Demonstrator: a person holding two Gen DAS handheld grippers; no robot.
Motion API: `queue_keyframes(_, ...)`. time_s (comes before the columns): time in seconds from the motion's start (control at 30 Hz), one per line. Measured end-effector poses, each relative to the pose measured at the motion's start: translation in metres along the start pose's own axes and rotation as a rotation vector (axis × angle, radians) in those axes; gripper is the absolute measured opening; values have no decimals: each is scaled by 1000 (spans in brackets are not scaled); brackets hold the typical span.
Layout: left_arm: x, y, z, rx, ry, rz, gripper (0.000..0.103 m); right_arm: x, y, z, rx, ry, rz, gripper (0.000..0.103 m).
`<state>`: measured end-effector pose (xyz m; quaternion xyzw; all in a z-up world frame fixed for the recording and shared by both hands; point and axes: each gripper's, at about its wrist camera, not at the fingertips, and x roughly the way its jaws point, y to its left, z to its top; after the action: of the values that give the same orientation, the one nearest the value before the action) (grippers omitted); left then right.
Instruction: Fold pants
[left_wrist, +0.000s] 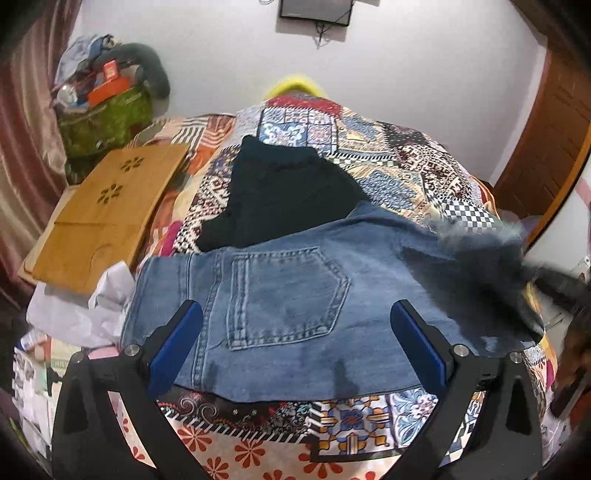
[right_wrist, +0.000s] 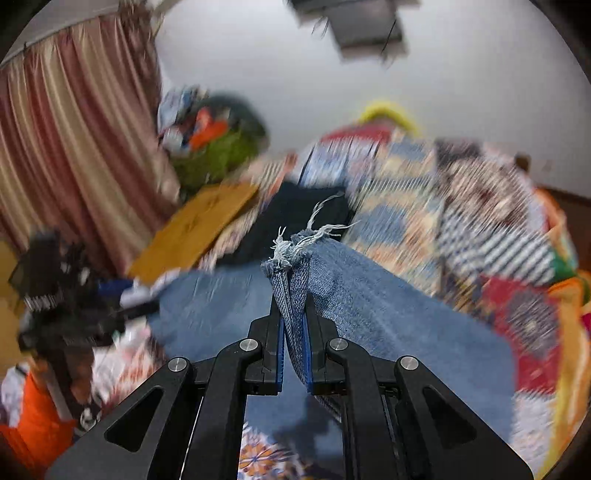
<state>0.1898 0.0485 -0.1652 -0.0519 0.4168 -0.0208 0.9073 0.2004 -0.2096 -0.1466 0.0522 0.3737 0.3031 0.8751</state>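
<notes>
left wrist view shows the jeans (left_wrist: 295, 295) lying across the patterned bedspread (left_wrist: 369, 155), back pocket up, with the left gripper (left_wrist: 295, 339) spread wide over the waist end, holding nothing. the right gripper (right_wrist: 294, 350) is pinched on the frayed hem (right_wrist: 295, 254), lifting that leg. denim looks heavy and fairly stiff, so hems and waistband seem the surest holds.

Even indoor light, fisheye edges dark, right wrist view motion-blurred
</notes>
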Motion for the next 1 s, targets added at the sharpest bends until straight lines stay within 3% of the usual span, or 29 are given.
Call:
queue_keyframes(0.13,2,1,-4,-7,10,8,103,44,3,-25,-4,154,27,9)
queue_keyframes(0.23,4,-3,-2,4,14,13,103,57,2,-34,-8,214,28,13)
queue_keyframes(0.3,5,-9,2,16,13,15,103,56,1,-34,-2,222,42,18)
queue_keyframes(0.43,3,-24,11,44,1,5,103,47,-11,-20,45,238,107,45)
queue_keyframes(0.57,7,-48,23,89,0,-13,103,16,-15,-19,69,171,100,52)
queue_keyframes(0.77,43,-98,36,180,57,-50,103,-13,-63,-16,93,98,-66,61)
queue_keyframes(1.0,109,-142,18,288,204,4,103,-1,-109,-52,139,218,-186,61)
